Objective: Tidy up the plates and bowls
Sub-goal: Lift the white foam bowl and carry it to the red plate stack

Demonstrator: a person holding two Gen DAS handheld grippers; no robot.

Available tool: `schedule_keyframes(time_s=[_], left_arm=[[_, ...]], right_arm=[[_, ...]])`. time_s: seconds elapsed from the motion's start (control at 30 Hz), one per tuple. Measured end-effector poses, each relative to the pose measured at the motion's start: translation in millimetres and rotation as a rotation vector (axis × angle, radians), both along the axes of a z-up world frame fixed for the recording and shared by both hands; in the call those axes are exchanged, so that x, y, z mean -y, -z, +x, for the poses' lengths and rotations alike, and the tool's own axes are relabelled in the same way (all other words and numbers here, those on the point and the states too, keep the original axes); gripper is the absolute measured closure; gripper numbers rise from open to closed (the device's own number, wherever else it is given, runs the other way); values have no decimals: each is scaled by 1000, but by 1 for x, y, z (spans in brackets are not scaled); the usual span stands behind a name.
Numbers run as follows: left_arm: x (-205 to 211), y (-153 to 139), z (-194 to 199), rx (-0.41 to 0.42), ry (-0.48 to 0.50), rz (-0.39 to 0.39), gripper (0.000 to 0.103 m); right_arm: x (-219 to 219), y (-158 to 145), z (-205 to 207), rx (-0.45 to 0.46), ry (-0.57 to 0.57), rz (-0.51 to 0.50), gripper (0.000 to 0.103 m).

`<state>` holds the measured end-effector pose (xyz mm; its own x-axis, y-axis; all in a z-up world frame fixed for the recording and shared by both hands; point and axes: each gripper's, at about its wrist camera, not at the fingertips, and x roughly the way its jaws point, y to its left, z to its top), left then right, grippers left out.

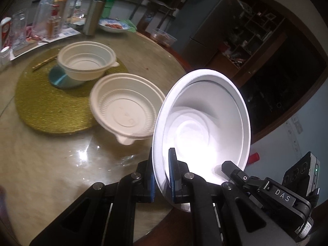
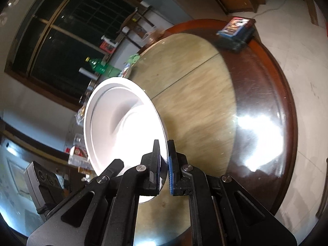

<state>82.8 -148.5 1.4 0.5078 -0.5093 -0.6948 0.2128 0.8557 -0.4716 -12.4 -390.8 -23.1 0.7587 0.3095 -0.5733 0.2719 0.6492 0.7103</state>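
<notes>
Both claws grip one white plate by opposite rim edges: left claw (image 1: 162,176) at lower centre, right claw (image 2: 164,168) likewise. The plate (image 1: 205,119) is tilted above the desk (image 1: 51,153), likely for stacking. Two cream bowls (image 1: 127,106) sit upper left.

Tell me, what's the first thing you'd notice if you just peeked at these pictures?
A big white plate, glaring bright, is held up off the table, tilted, pinched at its rim by the left gripper and the right gripper. Behind it, two cream plastic bowls sit on a glittery gold mat on the round table.
</notes>
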Motion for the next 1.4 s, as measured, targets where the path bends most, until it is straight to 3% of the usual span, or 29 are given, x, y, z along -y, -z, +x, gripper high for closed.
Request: schedule_keyframes(time_s=[0.53,0.97,1.4], left_arm=[[-72,-10,-25,51,-106,-12,94],[-146,3,-43,50,-218,-7,94],[-190,10,-54,57,-306,46,94]], right_arm=[[-67,-12,7,25,-117,-27,97],[-138,-3,35,6,-259,-38,97],[-191,12,50,-15,-363,-36,97]])
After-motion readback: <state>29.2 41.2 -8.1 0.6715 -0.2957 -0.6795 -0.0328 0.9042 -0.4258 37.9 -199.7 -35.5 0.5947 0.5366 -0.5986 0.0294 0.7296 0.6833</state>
